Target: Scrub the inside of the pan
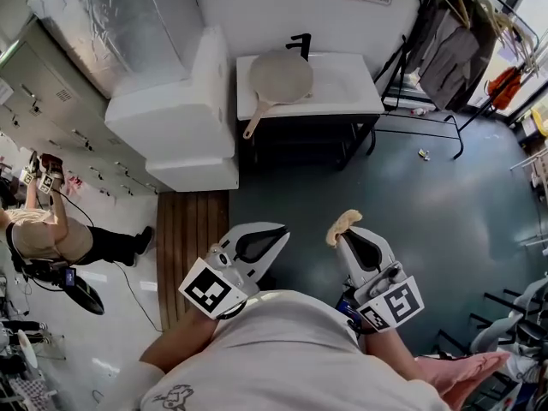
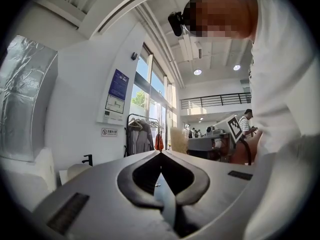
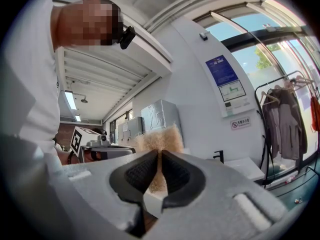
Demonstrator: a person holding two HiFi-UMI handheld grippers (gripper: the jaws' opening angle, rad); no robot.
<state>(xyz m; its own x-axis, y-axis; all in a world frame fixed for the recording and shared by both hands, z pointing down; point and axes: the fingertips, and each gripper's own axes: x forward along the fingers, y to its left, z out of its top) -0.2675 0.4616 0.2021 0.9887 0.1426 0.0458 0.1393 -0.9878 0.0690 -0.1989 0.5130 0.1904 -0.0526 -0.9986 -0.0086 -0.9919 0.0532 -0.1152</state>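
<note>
**Pan [image 1: 281, 77] well ahead, at 12 o'clock**

It lies on the white table [image 1: 355, 92], handle pointing to 7 o'clock. The right gripper [image 1: 341, 235] fingers pinch a tan scrub pad [image 1: 345, 222]. The left gripper [image 1: 285, 229] fingers are closed on nothing, on the handle's side.

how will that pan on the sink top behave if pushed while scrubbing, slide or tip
The pan likely slides: it lies loose on the smooth white sink top. Its long handle pokes past the front edge, so pressing there might tip it. It looks rigid, so gripping the handle should steady it.
</note>
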